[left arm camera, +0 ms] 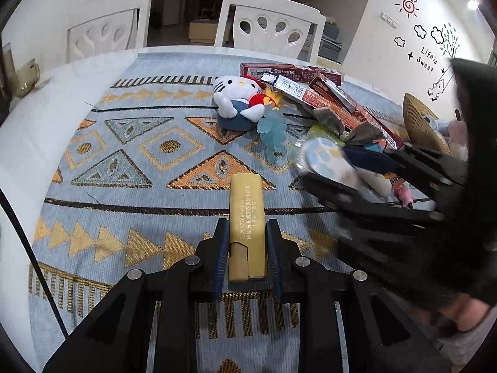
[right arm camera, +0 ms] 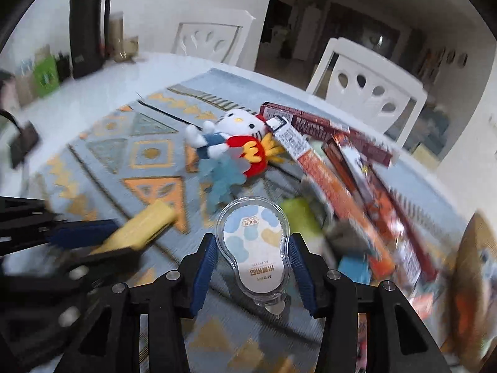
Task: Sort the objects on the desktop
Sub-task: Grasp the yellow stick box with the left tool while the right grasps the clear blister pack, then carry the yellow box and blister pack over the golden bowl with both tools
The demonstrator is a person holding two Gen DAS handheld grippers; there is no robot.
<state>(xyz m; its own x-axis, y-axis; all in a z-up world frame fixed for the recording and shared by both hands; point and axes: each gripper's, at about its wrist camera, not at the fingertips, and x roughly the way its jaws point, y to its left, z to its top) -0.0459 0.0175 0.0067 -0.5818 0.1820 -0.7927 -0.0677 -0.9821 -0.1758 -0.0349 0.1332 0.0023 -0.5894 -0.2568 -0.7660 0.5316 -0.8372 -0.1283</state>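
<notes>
Yellow and box-shaped, a small printed carton point(left arm camera: 247, 217) sits clamped between the blue-padded fingers of the left gripper point(left arm camera: 247, 233), its long axis pointing forward over the patterned cloth point(left arm camera: 130, 155) that covers the desk point(left arm camera: 28, 143). In the right wrist view the same carton point(right arm camera: 141, 227) appears low on the left, blurred.

Clear plastic surrounds the correction tape point(right arm camera: 253, 248), a pear-shaped dispenser with blue and yellow blotches on its label, which the right gripper point(right arm camera: 253, 245) grasps by its sides, tip pointing back toward the camera. From the left wrist view this dispenser point(left arm camera: 323, 155) is seen at the right, held between the right gripper's dark fingers point(left arm camera: 366, 161) close to the pile.

Farther out lies the unsorted heap: a Hello Kitty plush point(left arm camera: 236, 99) next to a pale blue translucent toy point(left arm camera: 273, 133), with several long dark-red boxes point(left arm camera: 326, 93) lying crossed over one another behind. A gold fan-shaped object point(left arm camera: 419, 124) sits at the right edge. Two white chairs point(left arm camera: 273, 21) stand beyond the desk.
</notes>
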